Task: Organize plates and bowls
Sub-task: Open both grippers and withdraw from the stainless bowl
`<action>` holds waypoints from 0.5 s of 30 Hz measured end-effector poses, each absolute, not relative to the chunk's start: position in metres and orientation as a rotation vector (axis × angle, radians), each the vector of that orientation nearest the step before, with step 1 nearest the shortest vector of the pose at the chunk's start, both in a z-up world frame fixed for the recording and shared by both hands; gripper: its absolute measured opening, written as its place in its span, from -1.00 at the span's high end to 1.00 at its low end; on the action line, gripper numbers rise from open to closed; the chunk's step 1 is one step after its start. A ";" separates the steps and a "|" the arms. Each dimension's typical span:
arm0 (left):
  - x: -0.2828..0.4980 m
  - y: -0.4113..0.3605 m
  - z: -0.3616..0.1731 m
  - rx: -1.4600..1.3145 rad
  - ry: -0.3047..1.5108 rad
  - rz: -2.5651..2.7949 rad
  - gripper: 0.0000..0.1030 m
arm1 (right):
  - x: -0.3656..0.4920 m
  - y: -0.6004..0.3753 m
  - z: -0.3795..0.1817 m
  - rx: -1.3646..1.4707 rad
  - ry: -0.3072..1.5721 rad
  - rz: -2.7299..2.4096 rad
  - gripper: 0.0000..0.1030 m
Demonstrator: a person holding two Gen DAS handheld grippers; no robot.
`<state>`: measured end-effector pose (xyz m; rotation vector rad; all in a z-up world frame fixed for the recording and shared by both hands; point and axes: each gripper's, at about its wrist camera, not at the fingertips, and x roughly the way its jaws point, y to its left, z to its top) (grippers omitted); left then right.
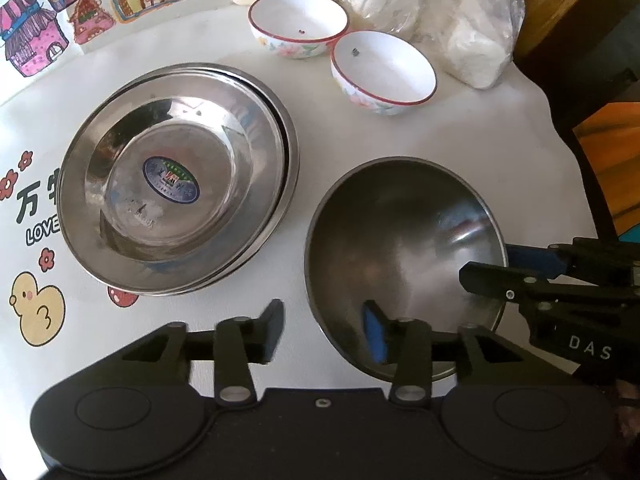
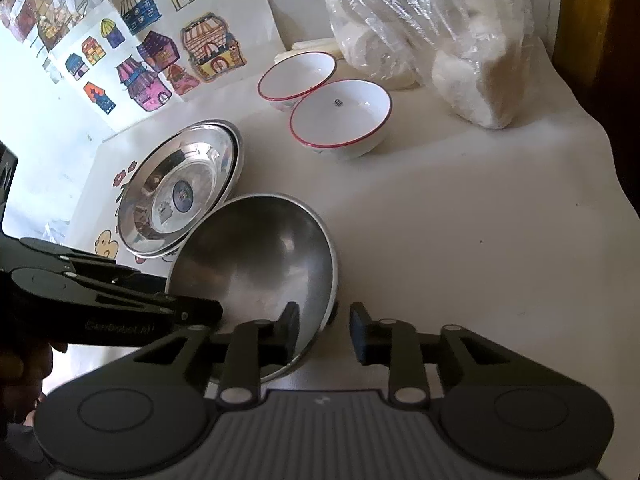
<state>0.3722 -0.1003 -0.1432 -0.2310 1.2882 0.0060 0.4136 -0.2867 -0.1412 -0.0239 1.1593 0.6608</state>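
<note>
Steel bowl (image 1: pixel 400 248) on worktop (image 2: pixel 460 220), left tongs (image 1: pixel 324 332) and right tongs (image 2: pixel 324 332) both parted astride its rim, gripping nothing, stacked plates (image 1: pixel 180 196) at nine o'clock.

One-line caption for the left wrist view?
Left gripper open astride the steel bowl's rim, beside stacked steel plates and two red-rimmed bowls.

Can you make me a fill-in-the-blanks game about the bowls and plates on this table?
1. The two white bowls have ___ rims.
2. The shiny plates are ___ on top of each other.
3. The steel bowl has ___ inside it.
4. The yellow cartoon on the tablecloth is a ___.

Missing words: red; stacked; nothing; duck
</note>
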 end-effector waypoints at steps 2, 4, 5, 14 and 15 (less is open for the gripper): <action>0.371 -0.100 -0.141 -0.219 1.280 0.009 -0.19 | 0.415 -0.289 -0.140 -0.019 1.154 0.660 0.11; 0.369 -0.099 -0.138 -0.216 1.278 0.010 -0.31 | 0.415 -0.292 -0.138 -0.009 1.147 0.654 0.02; 0.368 -0.098 -0.136 -0.218 1.277 0.013 -0.34 | 0.416 -0.294 -0.138 -0.003 1.146 0.647 -0.05; 0.355 -0.088 -0.116 -0.247 1.240 0.000 -0.81 | 0.422 -0.310 -0.134 0.041 1.126 0.562 -0.69; 0.352 -0.086 -0.112 -0.261 1.230 -0.010 -0.90 | 0.423 -0.311 -0.134 0.040 1.122 0.549 -0.72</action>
